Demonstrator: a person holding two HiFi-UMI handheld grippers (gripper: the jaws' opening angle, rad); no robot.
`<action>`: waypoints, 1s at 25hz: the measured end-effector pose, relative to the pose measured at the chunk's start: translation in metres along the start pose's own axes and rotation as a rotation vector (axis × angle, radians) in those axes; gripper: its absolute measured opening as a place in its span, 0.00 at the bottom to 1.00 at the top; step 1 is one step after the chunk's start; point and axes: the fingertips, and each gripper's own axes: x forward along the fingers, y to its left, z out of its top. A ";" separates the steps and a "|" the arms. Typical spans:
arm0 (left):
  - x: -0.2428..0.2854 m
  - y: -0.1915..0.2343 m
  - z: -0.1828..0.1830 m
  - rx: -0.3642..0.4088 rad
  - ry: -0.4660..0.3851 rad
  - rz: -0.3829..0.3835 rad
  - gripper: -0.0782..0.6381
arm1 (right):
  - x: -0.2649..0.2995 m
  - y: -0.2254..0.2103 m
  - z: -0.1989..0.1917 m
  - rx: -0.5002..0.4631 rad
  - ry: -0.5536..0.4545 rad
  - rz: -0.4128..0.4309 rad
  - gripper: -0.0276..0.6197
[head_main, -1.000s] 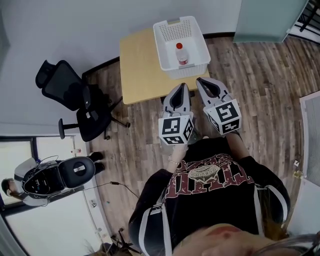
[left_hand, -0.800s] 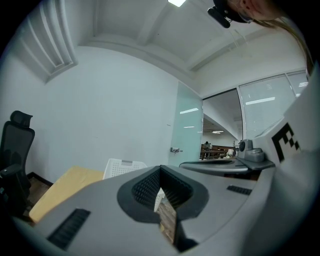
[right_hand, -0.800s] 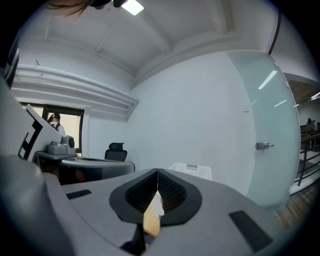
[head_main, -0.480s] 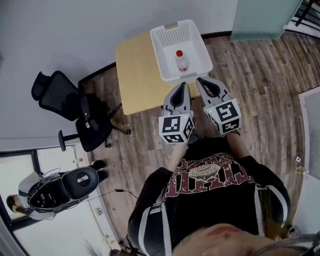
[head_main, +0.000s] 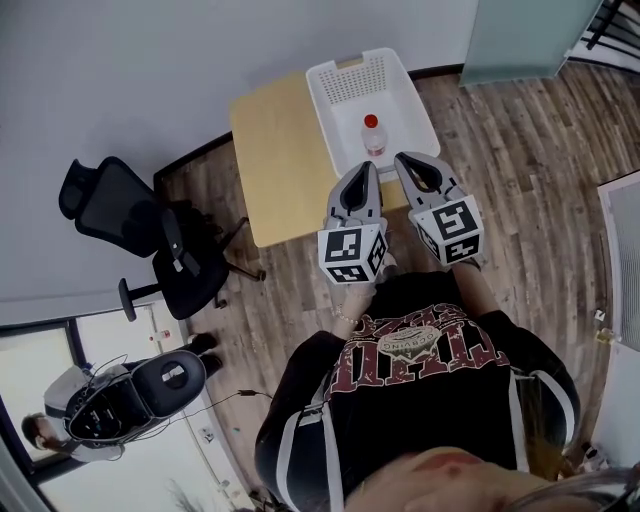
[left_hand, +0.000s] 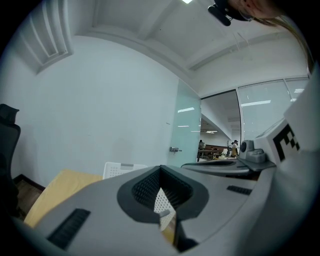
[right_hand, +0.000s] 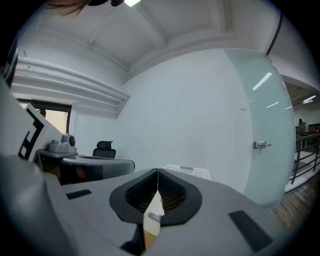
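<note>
Hovering at the white perforated plastic basket (head_main: 348, 75) on the light wooden table (head_main: 275, 170), the left gripper (head_main: 362, 172) and the right gripper (head_main: 405, 160) are carrying closed, empty fingers; such closed fingers could topple the small red-capped bottle (head_main: 372, 135) standing inside.

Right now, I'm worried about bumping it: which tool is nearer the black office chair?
Left. The left tool hangs over the table edge, right of the chair; the right tool sits farther right.

Office, judging by black swivel chair (head_main: 112, 203), pale wooden desk (head_main: 278, 150), frosted glass door (head_main: 520, 35), plank floor (head_main: 535, 180), plain white walls.
</note>
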 end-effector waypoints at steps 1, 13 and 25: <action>0.003 0.004 0.000 -0.001 0.002 -0.004 0.18 | 0.005 0.000 0.000 0.002 0.001 -0.005 0.07; 0.018 0.039 -0.005 -0.012 0.038 -0.059 0.18 | 0.047 0.006 -0.006 0.021 0.021 -0.040 0.07; 0.037 0.050 -0.008 -0.036 0.043 -0.018 0.18 | 0.067 -0.016 -0.010 0.021 0.052 -0.022 0.07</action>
